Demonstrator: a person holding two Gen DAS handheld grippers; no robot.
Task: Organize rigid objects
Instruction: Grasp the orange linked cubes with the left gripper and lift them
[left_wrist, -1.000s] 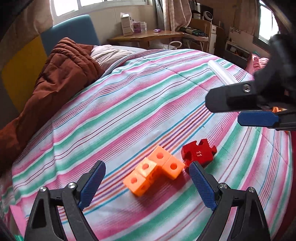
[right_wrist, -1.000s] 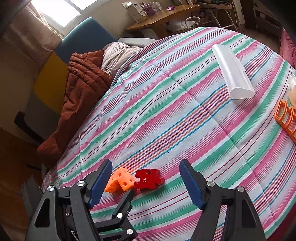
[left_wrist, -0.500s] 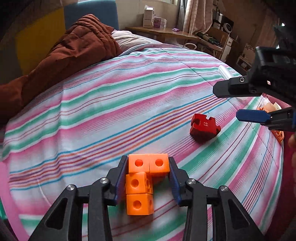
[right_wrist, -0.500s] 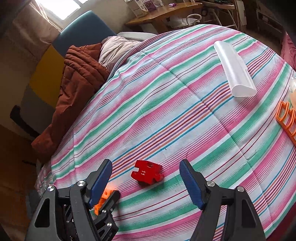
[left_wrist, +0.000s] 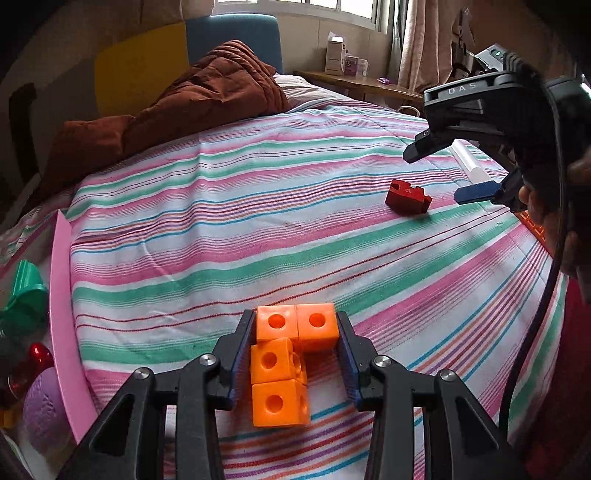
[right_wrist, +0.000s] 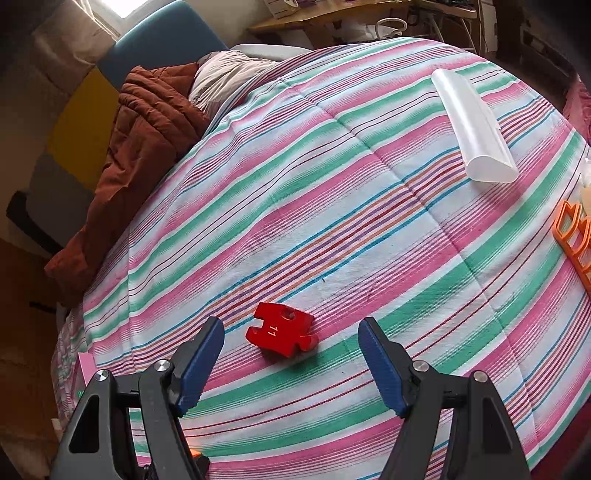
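A: Start with the left wrist view. What do the fingers have?

B: The left gripper (left_wrist: 297, 354) is clenched on the orange block piece (left_wrist: 286, 363), a cluster of linked cubes with round holes. Its two top cubes sit side by side between the blue pads, one pad against each outer face. Two more cubes run back from the left cube toward the camera, close against the left finger.

A: And beneath it?

B: The striped bedspread (left_wrist: 258, 229). Whether the piece touches the cloth I cannot tell.

A: Anything else there?

B: The red puzzle piece (left_wrist: 408, 195) lies on the bedspread, well apart from the left fingers, far up on the right. The right gripper (left_wrist: 437, 171) hangs just beside it, held by a hand (left_wrist: 546, 218). A brown quilt (left_wrist: 192, 107) is bunched at the far left. At the left edge sits a pink-rimmed bin (left_wrist: 61, 295) with toys inside.

A: Now the right wrist view.

B: The right gripper (right_wrist: 291, 356) is released, fingers spread wide. The red puzzle piece (right_wrist: 282, 334), marked 11, lies flat on the striped bedspread (right_wrist: 369, 206), in line between the two fingertips, touching neither pad.

A: Other things?

B: A translucent white case (right_wrist: 472, 129) lies far up on the right, and an orange rack (right_wrist: 576, 236) shows at the right edge.
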